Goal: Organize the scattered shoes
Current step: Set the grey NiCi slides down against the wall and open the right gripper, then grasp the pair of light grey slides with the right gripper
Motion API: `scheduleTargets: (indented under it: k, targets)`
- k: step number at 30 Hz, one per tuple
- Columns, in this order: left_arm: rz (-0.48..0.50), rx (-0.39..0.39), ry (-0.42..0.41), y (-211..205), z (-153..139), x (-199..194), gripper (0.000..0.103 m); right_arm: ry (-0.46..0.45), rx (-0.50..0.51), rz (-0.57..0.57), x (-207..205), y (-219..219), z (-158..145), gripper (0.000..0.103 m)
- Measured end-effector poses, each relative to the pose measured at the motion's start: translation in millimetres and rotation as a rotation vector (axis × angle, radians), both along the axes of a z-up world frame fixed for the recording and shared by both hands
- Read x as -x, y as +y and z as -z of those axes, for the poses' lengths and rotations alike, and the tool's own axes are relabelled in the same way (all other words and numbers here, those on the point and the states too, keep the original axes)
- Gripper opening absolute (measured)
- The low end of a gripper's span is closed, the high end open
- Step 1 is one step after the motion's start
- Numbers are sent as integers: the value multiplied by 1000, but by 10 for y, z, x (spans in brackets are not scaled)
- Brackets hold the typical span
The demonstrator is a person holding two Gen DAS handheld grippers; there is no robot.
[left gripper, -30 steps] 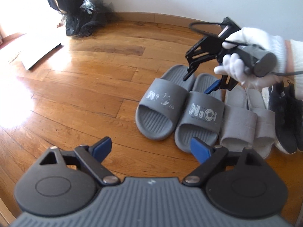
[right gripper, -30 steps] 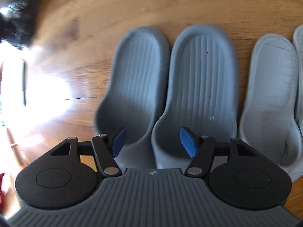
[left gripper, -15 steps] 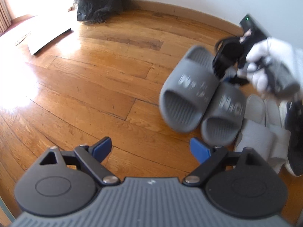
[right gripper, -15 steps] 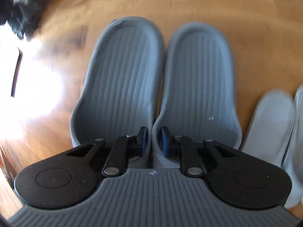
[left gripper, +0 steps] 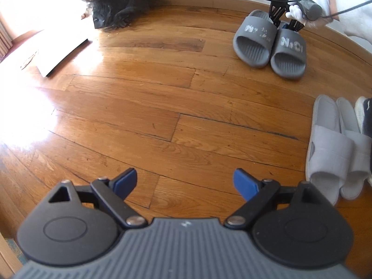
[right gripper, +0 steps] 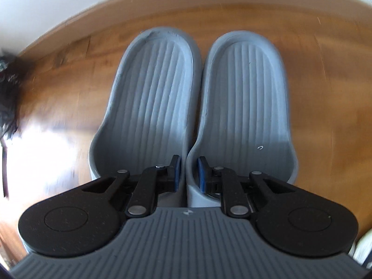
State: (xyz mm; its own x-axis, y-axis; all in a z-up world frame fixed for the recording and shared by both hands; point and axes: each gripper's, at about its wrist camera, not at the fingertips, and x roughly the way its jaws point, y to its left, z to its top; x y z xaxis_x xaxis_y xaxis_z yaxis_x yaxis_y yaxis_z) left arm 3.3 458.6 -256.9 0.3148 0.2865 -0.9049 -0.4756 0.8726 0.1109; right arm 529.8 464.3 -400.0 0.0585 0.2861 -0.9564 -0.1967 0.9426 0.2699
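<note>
From the left wrist, the left gripper (left gripper: 184, 182) hangs over bare wooden floor (left gripper: 139, 107) with its blue pads wide apart and nothing between them. Far off near the skirting, the dark grey slides (left gripper: 270, 44) sit side by side, pinched by the right gripper (left gripper: 282, 24) in a white-gloved hand (left gripper: 302, 2). Light grey slippers (left gripper: 334, 148) lie at the right edge.

From the right wrist, the right gripper (right gripper: 187, 173) is clamped on the touching inner walls of the dark grey slides (right gripper: 197, 97) (surroundings blurred).
</note>
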Motion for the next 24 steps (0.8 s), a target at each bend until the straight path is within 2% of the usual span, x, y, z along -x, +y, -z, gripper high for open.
scheduleTargets:
  k: [6,9,10,11,12,13,15,18,19,20,22,24]
  targets:
    - [13,3,25,85,24,-73,90,-63,-30,-8,-387,202,5,14]
    - [24,16,29,91,42,-85,90,-50,-30,16,-510,228,12,18]
    - [29,16,29,96,42,-94,90,-59,-46,15,-518,224,-10,26]
    - [34,17,30,101,42,-103,90,-70,-70,8,-518,217,-41,42]
    - [39,18,30,106,42,-112,90,-83,-95,4,-490,176,-98,50]
    - [44,19,29,111,40,-119,90,-101,-121,-19,-383,53,-202,60]
    - [43,18,20,119,19,-117,90,-138,-177,-94,-86,-269,-452,62]
    - [43,17,3,128,-20,-125,90,-69,-200,-169,360,-774,-574,77]
    - [44,18,1,125,-26,-127,90,-33,-212,-190,602,-1077,-592,78]
    - [45,18,-4,121,-36,-134,90,-27,-219,-198,839,-1391,-620,78]
    - [48,18,-25,88,-79,-148,90,-50,-220,-141,1108,-1876,-659,79]
    - [53,21,-44,55,-112,-161,90,-87,-243,-88,1234,-2141,-690,81]
